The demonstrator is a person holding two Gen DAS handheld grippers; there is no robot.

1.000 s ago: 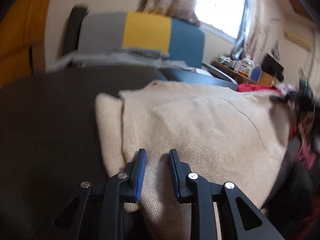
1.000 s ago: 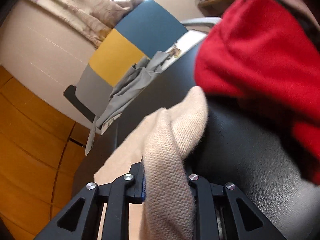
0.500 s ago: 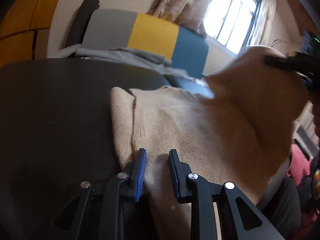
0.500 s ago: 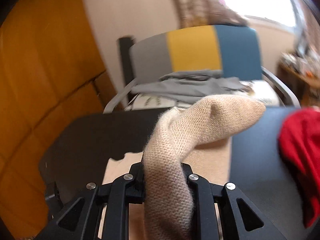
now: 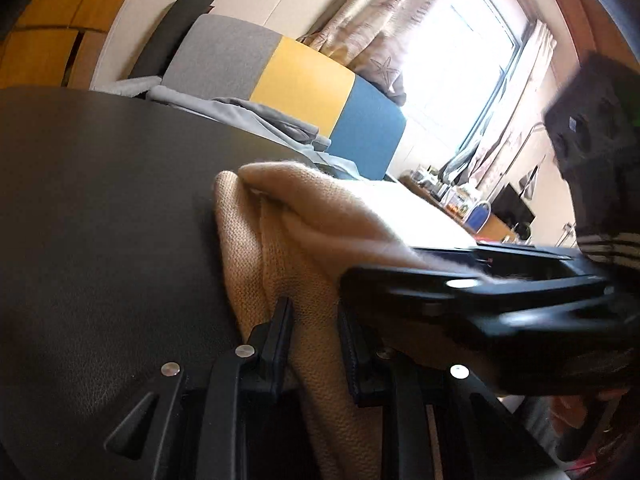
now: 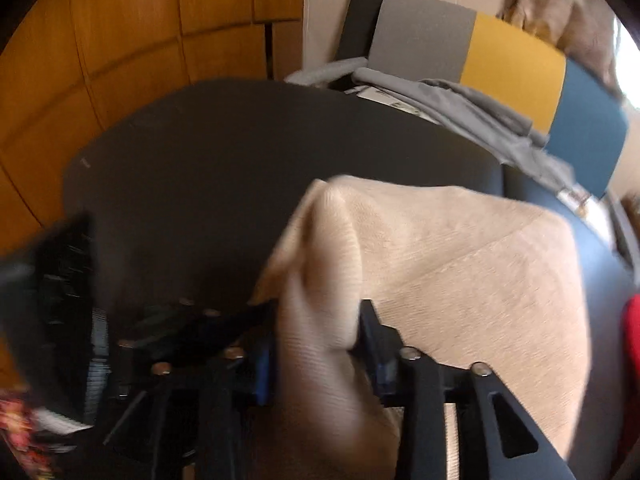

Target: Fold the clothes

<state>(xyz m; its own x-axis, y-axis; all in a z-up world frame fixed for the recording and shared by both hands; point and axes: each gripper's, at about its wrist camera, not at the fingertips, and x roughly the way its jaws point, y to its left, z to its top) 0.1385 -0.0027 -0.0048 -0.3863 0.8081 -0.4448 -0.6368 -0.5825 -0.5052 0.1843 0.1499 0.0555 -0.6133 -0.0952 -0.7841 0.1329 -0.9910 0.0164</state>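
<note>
The beige sweater (image 6: 460,264) lies on the dark desk (image 5: 100,208), directly ahead of both claws. One side of it is already laid over the body, so a first fold looks to be done or nearly done. The right claw (image 6: 320,344) has just been opening: its jaws stand apart, with a thick roll of the knit between them, though blur hides whether the pads press on it. The release of the carried edge therefore appears under way rather than finished. The left claw (image 5: 316,336) sits at the near edge of the sweater with cloth between its narrow-set jaws; whether it clamps the cloth cannot be told. The right claw crosses just ahead of it in the left wrist view. Still to do, by the look of it: dropping and smoothing this flap, then the remaining folds. A red garment (image 6: 630,340) to the right of the right claw is unfolded.
</note>
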